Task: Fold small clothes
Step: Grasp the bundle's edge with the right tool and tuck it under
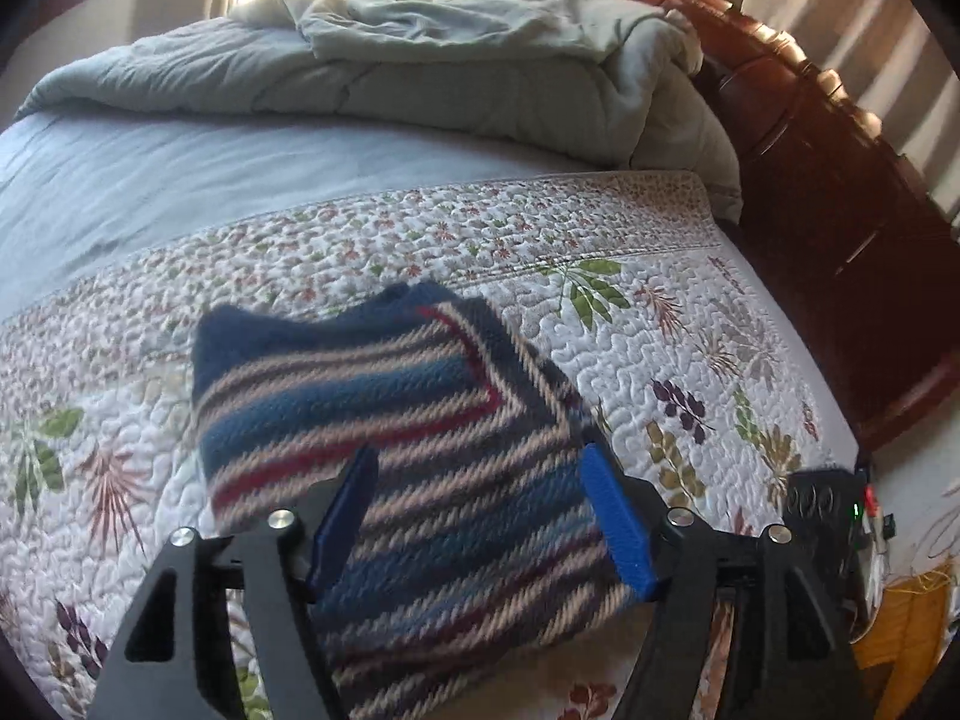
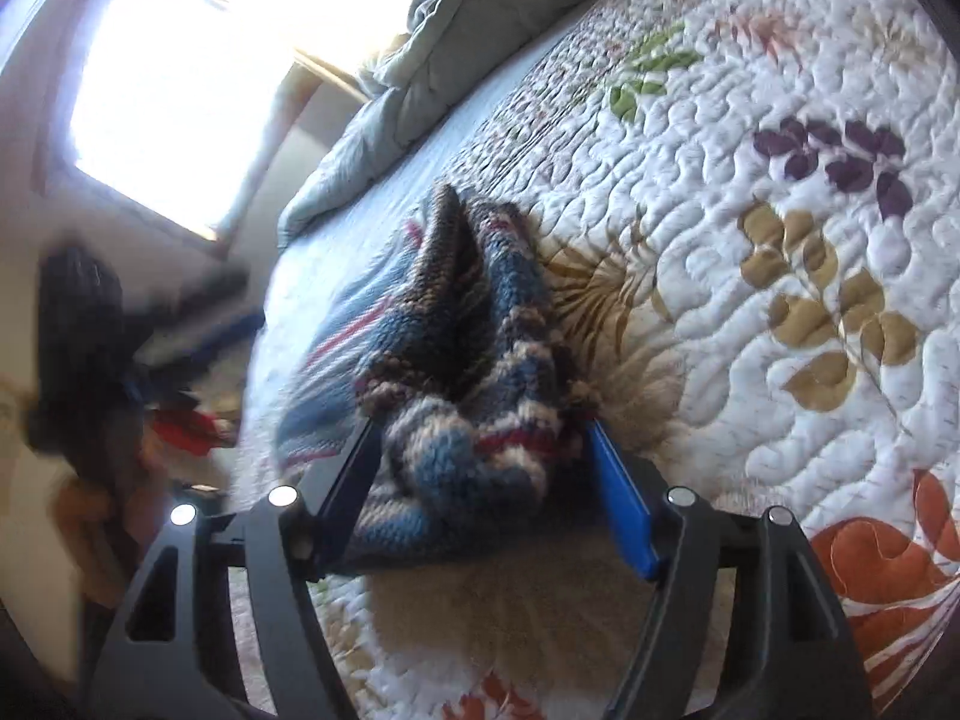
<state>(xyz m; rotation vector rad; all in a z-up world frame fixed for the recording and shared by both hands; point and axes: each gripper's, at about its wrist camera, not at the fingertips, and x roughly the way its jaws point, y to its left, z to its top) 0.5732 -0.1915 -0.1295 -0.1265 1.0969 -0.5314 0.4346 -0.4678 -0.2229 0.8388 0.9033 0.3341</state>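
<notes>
We see the striped knit sweater [image 1: 384, 414] folded on the floral quilt [image 1: 660, 324], both grippers' jaws spread apart, gripping nothing.

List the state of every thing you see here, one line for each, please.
Striped knit sweater: folded, lying on the quilt.
Left claw: open, over the sweater.
Right claw: open, sweater edge bunched between its fingers.
Floral quilt: spread flat.
Grey comforter: pushed back, rumpled.

Both wrist cams close, share sweater [image 1: 384, 420].
</notes>
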